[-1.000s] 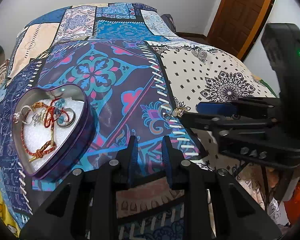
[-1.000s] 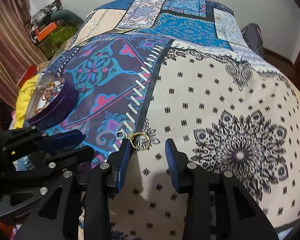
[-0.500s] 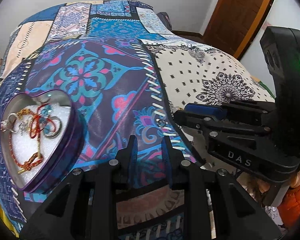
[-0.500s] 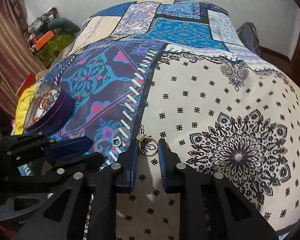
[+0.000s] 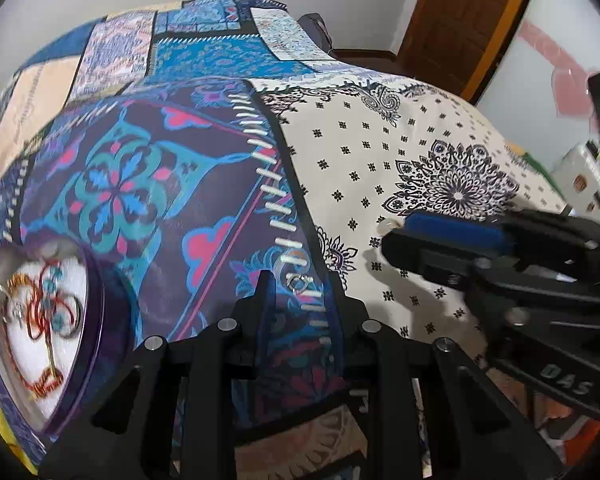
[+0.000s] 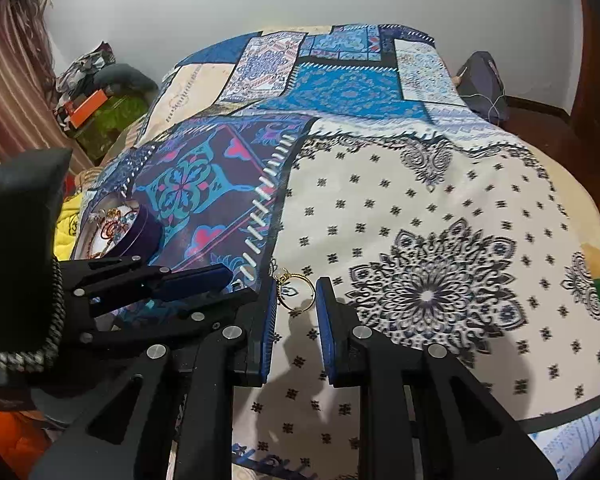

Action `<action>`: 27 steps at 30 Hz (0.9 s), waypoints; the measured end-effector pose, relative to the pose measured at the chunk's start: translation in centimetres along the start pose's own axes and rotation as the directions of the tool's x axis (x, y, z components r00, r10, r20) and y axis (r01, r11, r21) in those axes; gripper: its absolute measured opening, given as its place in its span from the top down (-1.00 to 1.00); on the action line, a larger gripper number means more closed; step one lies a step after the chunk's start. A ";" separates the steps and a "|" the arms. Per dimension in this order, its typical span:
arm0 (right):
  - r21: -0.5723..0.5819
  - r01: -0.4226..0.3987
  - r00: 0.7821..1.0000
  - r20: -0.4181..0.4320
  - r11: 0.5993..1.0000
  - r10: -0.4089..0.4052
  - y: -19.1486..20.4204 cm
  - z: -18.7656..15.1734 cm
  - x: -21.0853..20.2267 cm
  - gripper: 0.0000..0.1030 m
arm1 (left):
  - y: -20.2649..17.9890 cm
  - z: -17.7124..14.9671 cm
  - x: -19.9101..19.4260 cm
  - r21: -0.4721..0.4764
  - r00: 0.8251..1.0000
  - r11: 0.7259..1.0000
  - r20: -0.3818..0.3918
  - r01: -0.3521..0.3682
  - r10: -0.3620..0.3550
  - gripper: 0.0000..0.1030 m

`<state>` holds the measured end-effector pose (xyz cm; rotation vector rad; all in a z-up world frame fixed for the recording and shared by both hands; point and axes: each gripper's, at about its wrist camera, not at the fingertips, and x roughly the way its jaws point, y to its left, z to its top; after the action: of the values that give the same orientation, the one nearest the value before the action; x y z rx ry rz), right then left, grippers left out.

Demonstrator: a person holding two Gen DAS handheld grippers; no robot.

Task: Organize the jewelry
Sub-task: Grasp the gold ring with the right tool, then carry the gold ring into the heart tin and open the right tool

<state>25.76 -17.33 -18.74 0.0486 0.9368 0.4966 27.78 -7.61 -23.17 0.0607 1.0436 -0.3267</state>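
The right gripper (image 6: 296,294), fingers clamped on the light, stiff, slippery gold ring (image 6: 296,291), should keep gripping across its band.

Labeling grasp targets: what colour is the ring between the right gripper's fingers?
Gold ring, with a small pale stone on top; clearest in the right wrist view.

Left wrist view: low over the bed (image 5: 380,152), facing 12 o'clock, heart tin (image 5: 100,320) at 9.
Right wrist view: close above, same heading.
Shared: tin (image 6: 140,228), quilt.
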 end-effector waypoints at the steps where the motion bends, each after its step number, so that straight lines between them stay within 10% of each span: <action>1: 0.007 -0.001 1.000 0.005 1.000 0.001 -0.2 0.1 -0.2 0.66 | -0.3 0.0 0.1 0.012 1.000 1.000 0.004 -0.011 0.011 0.53; 6: 0.018 0.009 1.000 0.023 1.000 -0.009 -0.7 0.3 -0.9 0.66 | -1.0 -0.1 0.2 0.060 0.998 0.997 0.021 -0.056 0.054 0.82; 27: -0.056 -0.013 0.994 0.109 0.998 0.019 3.9 1.9 -4.2 0.66 | 1.7 -2.7 -8.5 -0.070 0.982 0.990 0.140 -0.122 0.130 0.82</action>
<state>23.67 -15.35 -13.44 0.0332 0.8157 0.5294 22.12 -3.43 -17.46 0.0474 0.9010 -0.1813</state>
